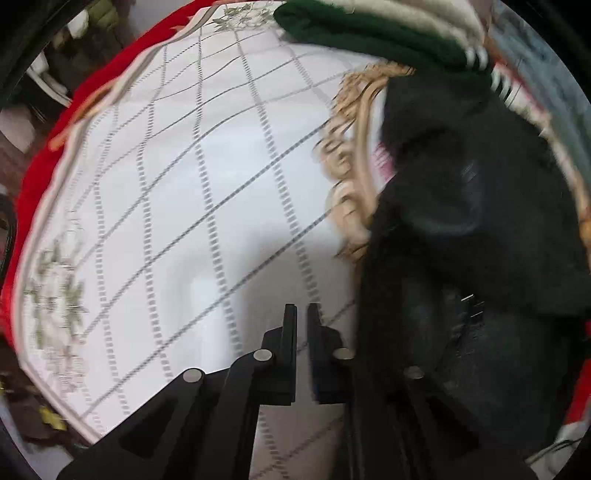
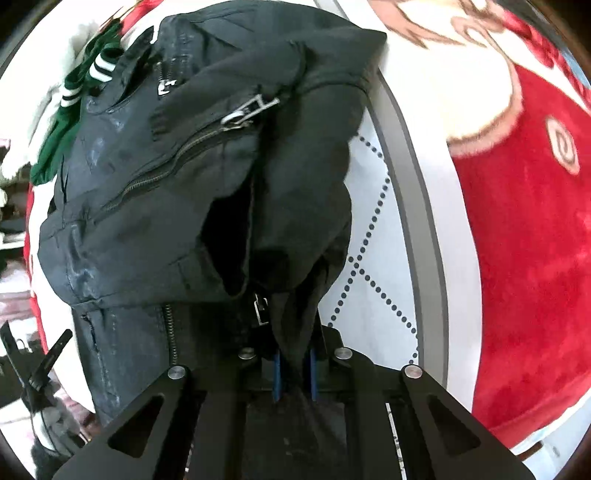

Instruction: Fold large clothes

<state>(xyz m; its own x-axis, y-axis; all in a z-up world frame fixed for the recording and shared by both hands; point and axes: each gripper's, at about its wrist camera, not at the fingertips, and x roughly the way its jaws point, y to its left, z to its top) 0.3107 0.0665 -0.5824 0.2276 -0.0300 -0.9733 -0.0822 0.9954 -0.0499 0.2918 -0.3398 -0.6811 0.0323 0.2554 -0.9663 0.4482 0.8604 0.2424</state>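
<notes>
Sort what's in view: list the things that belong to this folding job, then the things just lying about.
In the job:
black jacket
right gripper, clamped on its fabric
left gripper, shut, empty

Lying about:
green-and-white garment
red blanket
white tablecloth

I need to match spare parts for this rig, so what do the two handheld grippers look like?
Both are matte black. The left gripper has two flat, blade-like fingers on angular linkage arms with triangular cut-outs, pinned by round silver pivots. The right gripper has the same linkage and silver pivots, with blue pads lining its fingers. No cables, markings or sleeves show.
</notes>
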